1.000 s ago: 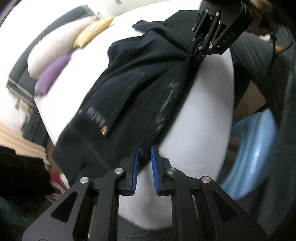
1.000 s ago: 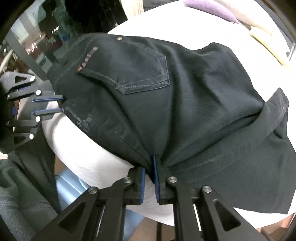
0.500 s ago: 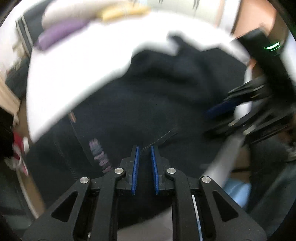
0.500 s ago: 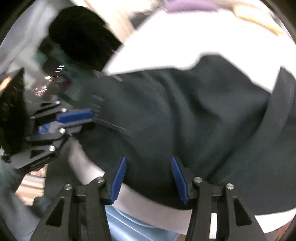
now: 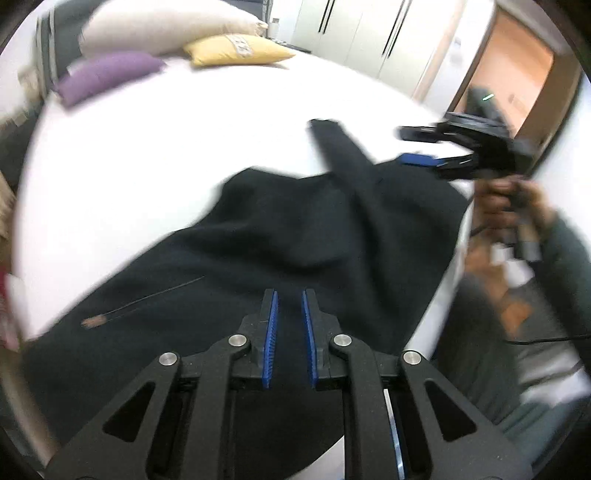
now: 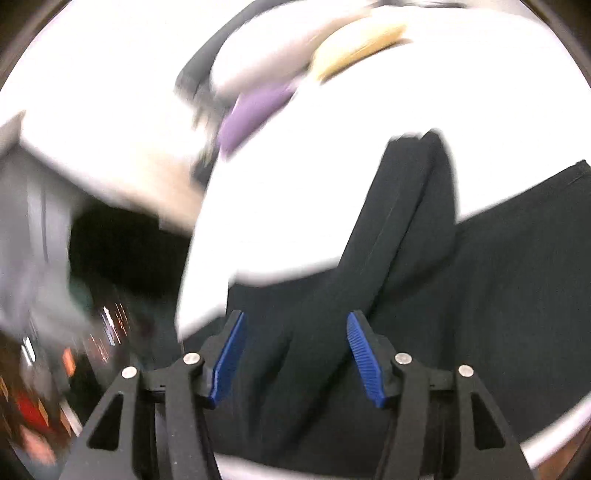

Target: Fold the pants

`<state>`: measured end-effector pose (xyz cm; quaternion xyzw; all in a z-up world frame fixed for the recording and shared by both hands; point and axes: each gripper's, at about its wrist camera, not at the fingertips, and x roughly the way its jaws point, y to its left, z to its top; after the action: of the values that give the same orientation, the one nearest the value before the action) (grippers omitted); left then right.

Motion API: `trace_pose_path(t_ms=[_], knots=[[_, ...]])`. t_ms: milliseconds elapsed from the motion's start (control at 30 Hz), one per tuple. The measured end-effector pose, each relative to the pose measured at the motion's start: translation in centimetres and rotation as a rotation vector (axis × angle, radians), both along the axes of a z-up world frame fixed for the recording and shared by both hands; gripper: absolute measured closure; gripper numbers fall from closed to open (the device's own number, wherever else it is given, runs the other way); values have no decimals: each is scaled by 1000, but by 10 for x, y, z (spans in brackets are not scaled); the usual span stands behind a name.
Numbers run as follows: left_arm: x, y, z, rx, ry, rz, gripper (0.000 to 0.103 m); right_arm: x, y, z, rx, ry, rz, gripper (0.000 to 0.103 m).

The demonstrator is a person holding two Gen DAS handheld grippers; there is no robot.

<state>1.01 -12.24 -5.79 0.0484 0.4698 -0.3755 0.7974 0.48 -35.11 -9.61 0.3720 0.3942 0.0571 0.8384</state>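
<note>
The black pants (image 5: 295, 236) lie spread on the white bed (image 5: 166, 147), one leg end folded across toward the far side. My left gripper (image 5: 288, 299) hovers over the pants near the bed's front edge, its blue pads a narrow gap apart with nothing between them. My right gripper (image 5: 413, 146) shows at the right in the left wrist view, open and raised above the pants. In the right wrist view the right gripper (image 6: 293, 325) is wide open over the pants (image 6: 406, 277), holding nothing. Both views are motion-blurred.
A purple pillow (image 5: 107, 75), a yellow pillow (image 5: 236, 50) and a cream pillow (image 5: 162, 27) lie at the head of the bed. White wardrobe doors (image 5: 369, 33) and a doorway (image 5: 517, 77) stand behind. The person's hand (image 5: 506, 199) is at the right bed edge.
My right gripper has let go of the pants' edge and opened wide, lifting away. My left gripper has swung over the pants, still nearly closed. Both cameras have turned toward the pillows.
</note>
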Motion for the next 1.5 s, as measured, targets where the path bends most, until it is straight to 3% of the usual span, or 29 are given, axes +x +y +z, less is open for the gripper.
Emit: trace_pose_path(t_ms=[100,167,267,400,600,767,900,1033,1233,1400,1500], knots=[[28,-22,-29,-31,98,45,90,35,-40,-17,112,19,-80,42],[40,-31,-53,-67,187,74,90,52,-51,-32,125,51,-113,42],[44,-31,-84,-52,266,109,90,75,-67,-51,142,116,-161,42],[51,-22,-105,-138,337,136,90,83,-86,-73,233,125,-206,42],[53,-18,-113,-172,360,142,90,96,-82,-80,234,114,-156,44],[44,-10,-110,-182,363,144,90,106,-86,-83,254,129,-138,91],[43,-5,-108,-180,362,149,90,102,-83,-63,186,90,-135,97],[42,-10,-108,-171,362,165,90,72,-96,-17,120,-12,-184,98],[34,-15,-104,-150,359,205,90,-29,-129,25,57,-114,-333,99],[30,-21,-103,-131,357,233,90,-105,-151,15,82,-133,-494,99],[27,-28,-103,-120,351,247,90,-138,-164,-16,131,-95,-586,99]])
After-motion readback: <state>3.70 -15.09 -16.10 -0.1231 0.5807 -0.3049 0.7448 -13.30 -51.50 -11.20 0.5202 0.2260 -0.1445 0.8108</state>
